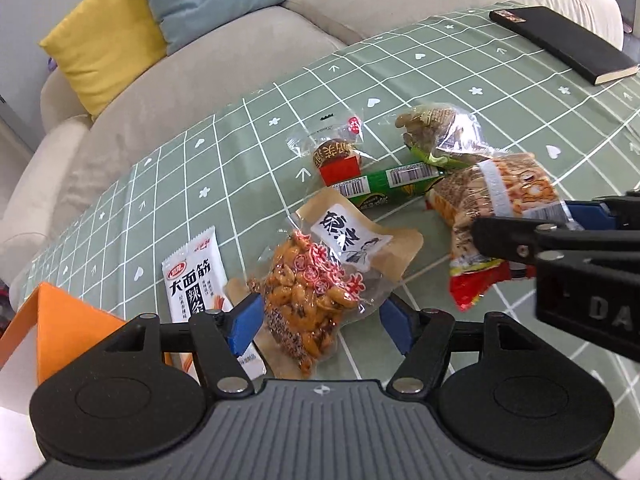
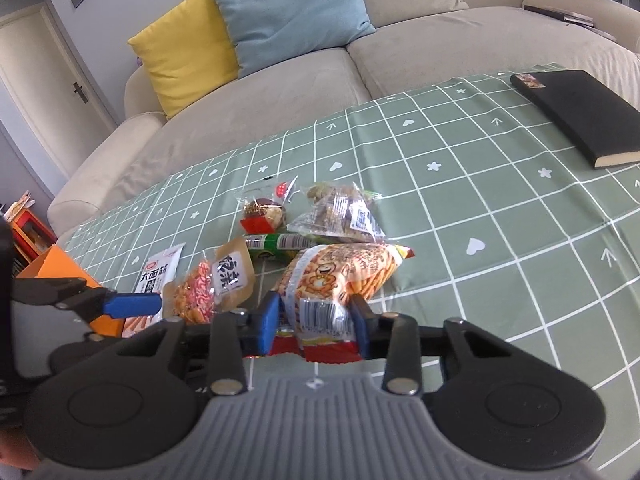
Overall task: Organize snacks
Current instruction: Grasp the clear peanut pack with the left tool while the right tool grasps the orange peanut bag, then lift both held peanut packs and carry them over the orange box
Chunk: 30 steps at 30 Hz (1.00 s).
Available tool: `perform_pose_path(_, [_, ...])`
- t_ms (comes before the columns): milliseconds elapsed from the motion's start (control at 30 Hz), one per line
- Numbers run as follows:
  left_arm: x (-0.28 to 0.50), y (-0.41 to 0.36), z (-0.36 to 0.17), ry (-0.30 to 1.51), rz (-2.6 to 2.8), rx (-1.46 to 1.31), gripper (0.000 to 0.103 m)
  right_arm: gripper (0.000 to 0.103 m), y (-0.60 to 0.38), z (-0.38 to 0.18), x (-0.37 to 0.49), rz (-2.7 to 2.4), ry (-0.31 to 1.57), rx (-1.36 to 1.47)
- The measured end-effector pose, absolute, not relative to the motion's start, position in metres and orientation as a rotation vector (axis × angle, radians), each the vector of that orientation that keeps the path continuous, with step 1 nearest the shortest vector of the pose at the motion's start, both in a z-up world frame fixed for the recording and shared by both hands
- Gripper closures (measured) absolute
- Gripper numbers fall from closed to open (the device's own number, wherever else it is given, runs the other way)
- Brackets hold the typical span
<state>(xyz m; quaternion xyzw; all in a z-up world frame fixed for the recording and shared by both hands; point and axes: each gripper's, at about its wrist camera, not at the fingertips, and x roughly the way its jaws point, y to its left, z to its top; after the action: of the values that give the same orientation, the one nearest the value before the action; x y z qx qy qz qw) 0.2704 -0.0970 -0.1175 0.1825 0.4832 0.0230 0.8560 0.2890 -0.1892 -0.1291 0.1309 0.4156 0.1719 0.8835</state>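
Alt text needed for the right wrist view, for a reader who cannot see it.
The right hand-held gripper is closed on the end of an orange snack bag on a green grid tablecloth. More snack packets lie just beyond, the left hand-held gripper reaches in from the left, and a black book lies far right.

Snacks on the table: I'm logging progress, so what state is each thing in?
Left claw: open around the peanut packet.
Right claw: shut on the orange bag.
Sausage: lying flat.
Orange box: open.
Black book: closed.
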Motion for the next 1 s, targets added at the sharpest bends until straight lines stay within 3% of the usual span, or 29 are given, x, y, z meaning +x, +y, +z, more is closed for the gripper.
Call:
perform_pose_path(133, [0.271, -0.098, -0.125, 0.974, 0.066, 0.407, 0.026, 0.071, -0.188, -0.128, 0.288, 0.349, 0.867, 0.264])
perform_pose_path(200, [0.270, -0.097, -0.126, 0.951, 0.063, 0.410, 0.032, 0.073, -0.187, -0.128, 0.288, 0.346, 0.871, 0.251])
perform_pose_path(300, [0.267, -0.098, -0.127, 0.922, 0.063, 0.432, 0.052, 0.073, -0.185, -0.128, 0.287, 0.343, 0.867, 0.231])
perform_pose_path(333, [0.264, -0.099, -0.127, 0.909, 0.077, 0.450, 0.062, 0.073, -0.185, -0.127, 0.286, 0.342, 0.866, 0.227])
perform_pose_path(467, [0.258, -0.092, -0.122, 0.873, 0.098, 0.430, 0.077, 0.073, -0.184, -0.127, 0.285, 0.341, 0.867, 0.216])
perform_pose_path(1000, [0.209, -0.072, -0.071, 0.795, 0.053, 0.136, 0.080, 0.075, -0.180, -0.111, 0.265, 0.353, 0.816, 0.128])
